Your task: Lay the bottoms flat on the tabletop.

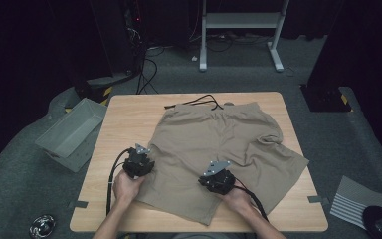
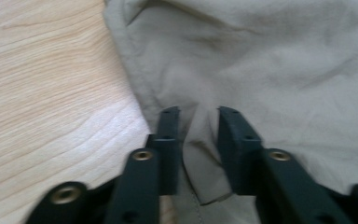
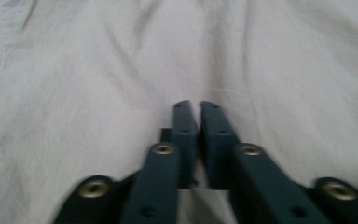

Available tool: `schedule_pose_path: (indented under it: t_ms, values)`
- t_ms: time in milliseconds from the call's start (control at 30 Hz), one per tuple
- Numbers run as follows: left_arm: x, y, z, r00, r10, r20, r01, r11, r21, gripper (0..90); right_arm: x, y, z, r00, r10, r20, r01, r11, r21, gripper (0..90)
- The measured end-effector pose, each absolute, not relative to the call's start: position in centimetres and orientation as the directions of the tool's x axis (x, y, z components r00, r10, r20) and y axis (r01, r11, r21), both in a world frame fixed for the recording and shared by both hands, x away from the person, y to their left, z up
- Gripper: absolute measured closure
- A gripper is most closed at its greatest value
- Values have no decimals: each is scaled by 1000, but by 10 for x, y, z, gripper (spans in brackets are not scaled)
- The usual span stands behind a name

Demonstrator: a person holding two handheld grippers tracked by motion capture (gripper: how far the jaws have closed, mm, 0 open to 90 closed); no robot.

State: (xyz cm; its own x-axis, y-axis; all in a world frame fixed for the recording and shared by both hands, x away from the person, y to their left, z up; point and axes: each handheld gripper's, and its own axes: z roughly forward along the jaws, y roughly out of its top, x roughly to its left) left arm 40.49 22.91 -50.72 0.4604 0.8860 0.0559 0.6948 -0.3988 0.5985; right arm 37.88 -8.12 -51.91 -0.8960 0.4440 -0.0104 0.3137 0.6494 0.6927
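— Jaws first: what is the left gripper (image 2: 198,112) doing?

— Its two black jaws are standing a little way apart, with a raised fold of the khaki shorts (image 2: 279,65) sitting between them. The fold is filling most of the gap, and the fabric is bunching up along the inner faces, so the jaws are pinching the cloth right at the garment's edge. Bare wooden table (image 2: 51,84) is showing just beside the left jaw.

— And the right gripper (image 3: 199,105)?

— Those jaws are nearly meeting, with only a thin slit left between them. They are lying low over the cloth, and creases are running toward the tips, but whether any fabric is caught in that slit I cannot tell; the picture is too soft there.

— Where are the shorts lying overall?

— From the high view, the shorts (image 1: 219,149) are spreading flat across the middle of the table (image 1: 129,114), waistband and black drawstring (image 1: 199,103) toward the far edge, legs toward the person. The left gripper (image 1: 138,162) is sitting on the garment's left side seam, the right gripper (image 1: 218,177) on the near leg, well inside the fabric.

— Anything around the table?

— A grey bin (image 1: 72,132) is leaning on the floor beside the table's left edge.
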Motion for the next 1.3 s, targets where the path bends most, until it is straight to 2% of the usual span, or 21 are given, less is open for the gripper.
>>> schedule_pose_path:
  t_ms: [100, 233, 300, 333, 400, 467, 567, 700, 767, 900, 967, 1067, 1167, 1300]
  values:
    - [398, 233, -505, 479, 873, 87, 694, -438, 571, 836, 373, -76, -519, -916, 401, -19, 279, 668, 690, 895]
    - [388, 243, -503, 461, 882, 99, 705, -432, 562, 837, 362, -70, -519, -939, 343, -26, 233, 690, 686, 878]
    - [387, 245, -500, 448, 891, 75, 698, -401, 593, 744, 360, -71, -517, -935, 351, -42, 226, 685, 693, 762]
    - [387, 244, -498, 446, 893, 55, 689, -382, 616, 657, 362, -73, -515, -927, 372, -45, 235, 671, 703, 713]
    - [389, 239, -494, 464, 886, 25, 662, -365, 654, 550, 367, -79, -512, -907, 420, -37, 266, 636, 724, 655]
    - [394, 228, -493, 485, 875, 5, 651, -364, 666, 488, 375, -86, -508, -879, 477, -20, 312, 605, 732, 607]
    - [399, 214, -498, 506, 863, 12, 649, -390, 653, 481, 383, -90, -511, -861, 509, -21, 343, 610, 715, 606]
    - [397, 209, -510, 503, 864, 31, 659, -407, 633, 481, 381, -93, -520, -863, 504, -22, 346, 622, 703, 680]
    - [391, 216, -515, 496, 868, 5, 657, -379, 651, 467, 377, -94, -521, -868, 496, -13, 343, 621, 705, 695]
    - [382, 232, -515, 479, 878, 4, 666, -366, 650, 439, 364, -88, -522, -897, 442, -22, 297, 639, 709, 652]
    - [382, 235, -512, 463, 886, 13, 675, -362, 643, 434, 361, -85, -521, -904, 426, -40, 277, 653, 705, 590]
    - [387, 229, -504, 467, 884, -25, 655, -326, 682, 404, 364, -90, -517, -884, 464, -63, 284, 637, 717, 558]
    - [397, 208, -496, 508, 861, -43, 621, -331, 710, 376, 371, -112, -508, -837, 545, -45, 332, 573, 749, 544]
    - [412, 180, -501, 546, 838, -10, 599, -382, 704, 361, 381, -157, -498, -744, 666, -59, 393, 507, 768, 521]
